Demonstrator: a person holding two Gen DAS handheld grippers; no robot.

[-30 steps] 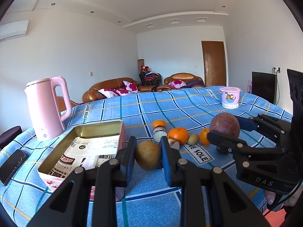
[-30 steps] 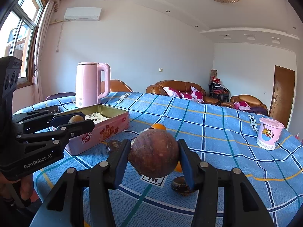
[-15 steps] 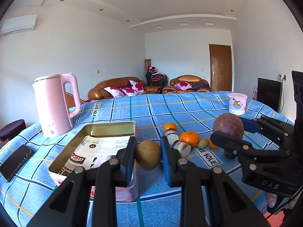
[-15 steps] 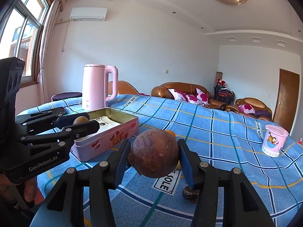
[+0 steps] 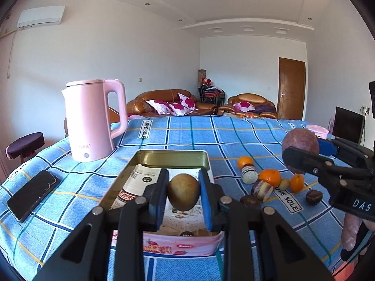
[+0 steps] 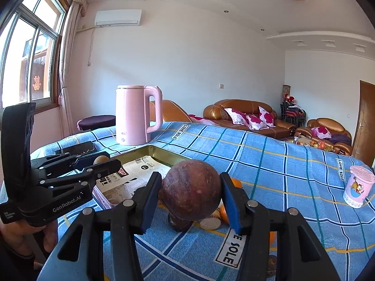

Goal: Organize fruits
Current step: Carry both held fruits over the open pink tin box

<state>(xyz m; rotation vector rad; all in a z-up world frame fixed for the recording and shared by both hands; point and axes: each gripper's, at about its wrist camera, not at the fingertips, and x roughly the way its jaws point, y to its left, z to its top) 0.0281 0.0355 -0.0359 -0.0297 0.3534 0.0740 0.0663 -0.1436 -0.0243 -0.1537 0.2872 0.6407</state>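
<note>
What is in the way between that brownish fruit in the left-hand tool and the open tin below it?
Nothing visible. The brownish fruit sits clamped between the left gripper fingers, already over the open tin. The tin has no lid on; only printed paper lines its bottom.

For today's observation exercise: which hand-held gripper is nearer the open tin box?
Left. The left hand-held gripper, holding a brown fruit, is over the tin box; the right hand-held gripper is beside it, above the loose fruit.
</note>
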